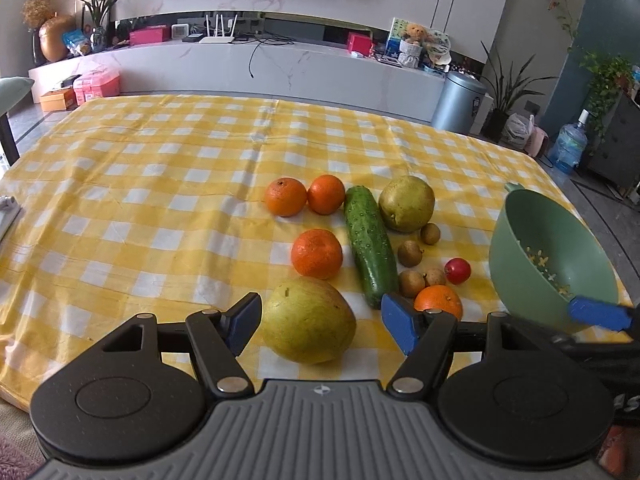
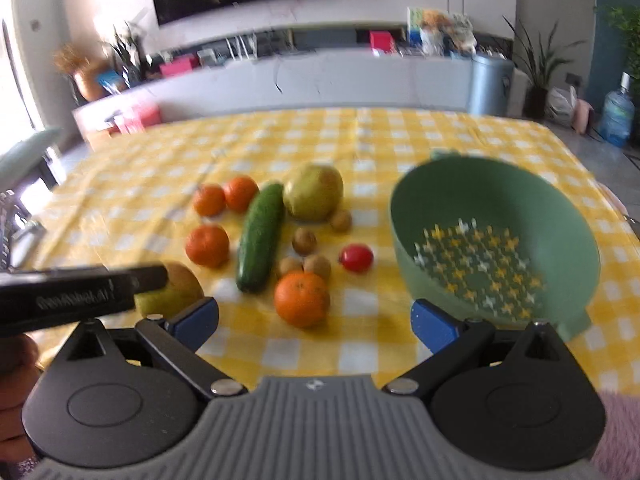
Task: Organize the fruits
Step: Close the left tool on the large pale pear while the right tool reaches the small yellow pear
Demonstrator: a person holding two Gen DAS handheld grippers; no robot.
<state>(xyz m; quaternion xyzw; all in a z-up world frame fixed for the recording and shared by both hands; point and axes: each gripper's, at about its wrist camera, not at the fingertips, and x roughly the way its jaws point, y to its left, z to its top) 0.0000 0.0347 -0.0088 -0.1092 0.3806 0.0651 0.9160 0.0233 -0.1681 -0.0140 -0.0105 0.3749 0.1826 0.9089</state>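
A: Report the state of both grippers.

B: The left gripper (image 1: pixel 320 322) stands wide, its blue pads on either side of the near pear (image 1: pixel 308 322) without pressing on it. The right gripper (image 2: pixel 314 320) stands wide as well, with nothing between its pads.

A: Locate the fruit.

B: All of it lies on the yellow checked tablecloth (image 1: pixel 160 184), toward the near right corner. A cucumber (image 1: pixel 370 246) lies in the middle of the group. Three mandarins (image 1: pixel 317 254) sit to its left. A second pear (image 1: pixel 406 204) sits to its right, with four small brown longans (image 1: pixel 410 253), a red cherry tomato (image 1: pixel 457 271) and a fourth mandarin (image 2: pixel 302 299).

A: Locate the container.

B: The green colander bowl (image 2: pixel 496 240) sits near the right edge, tilted and empty.
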